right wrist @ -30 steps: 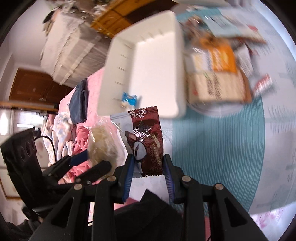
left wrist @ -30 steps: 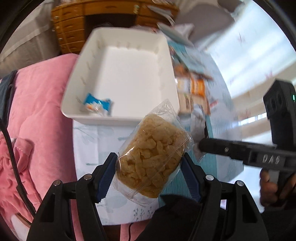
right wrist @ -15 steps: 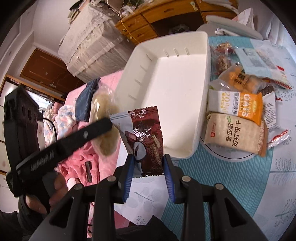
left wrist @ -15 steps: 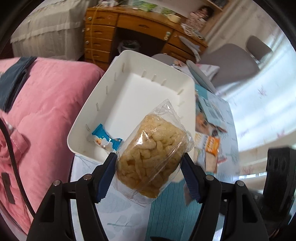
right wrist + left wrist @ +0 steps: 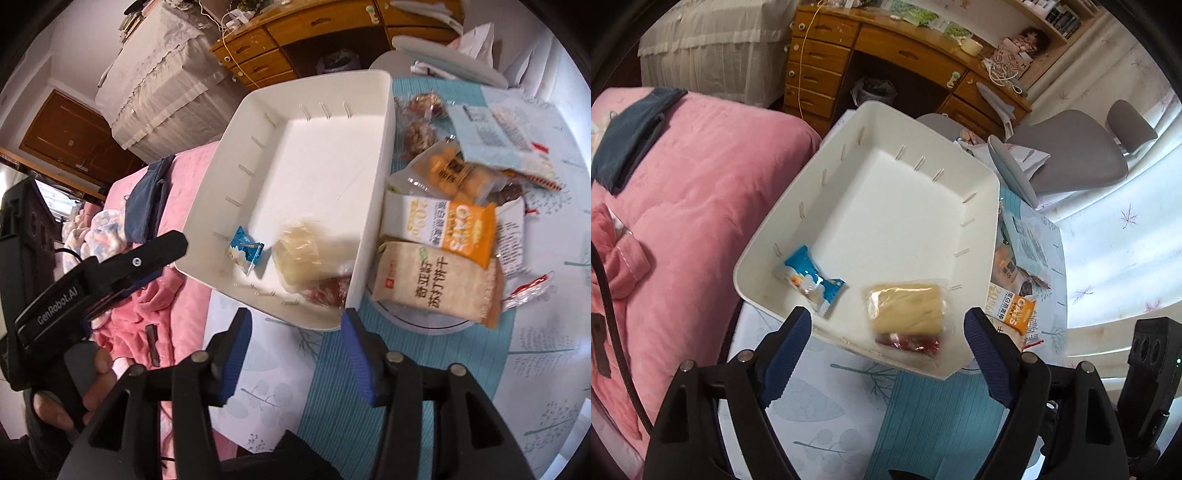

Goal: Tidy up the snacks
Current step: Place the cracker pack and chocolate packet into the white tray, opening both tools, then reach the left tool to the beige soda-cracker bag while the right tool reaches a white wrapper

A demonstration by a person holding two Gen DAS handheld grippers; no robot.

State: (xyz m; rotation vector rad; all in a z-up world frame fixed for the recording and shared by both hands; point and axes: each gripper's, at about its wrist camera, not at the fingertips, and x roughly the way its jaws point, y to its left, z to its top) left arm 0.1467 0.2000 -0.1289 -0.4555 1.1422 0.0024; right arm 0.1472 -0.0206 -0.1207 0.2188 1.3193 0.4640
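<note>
Left wrist view shows the white bin (image 5: 979, 236) on the counter (image 5: 820, 402), holding three snacks near its close wall: a blue candy wrapper (image 5: 812, 280) by the left corner, a clear bag of puffed snacks (image 5: 905, 308) toward the right, and a dark red packet (image 5: 908, 341) partly under that bag. The left gripper (image 5: 888, 334) hovers just short of the bin's near wall with its blue-padded fingers (image 5: 786, 345) wide apart and nothing between them. From the right wrist view, the right gripper (image 5: 295, 354) likewise has its fingers apart and empty, poised at the bin's (image 5: 380, 155) near corner. Just beside the bin's right wall lies a pile of unsorted packets, among them an orange oats packet (image 5: 447, 229) and a beige cracker pack (image 5: 436, 284), resting on a teal placemat (image 5: 354, 406). A pink bed (image 5: 687, 206) lies left of the counter.
</note>
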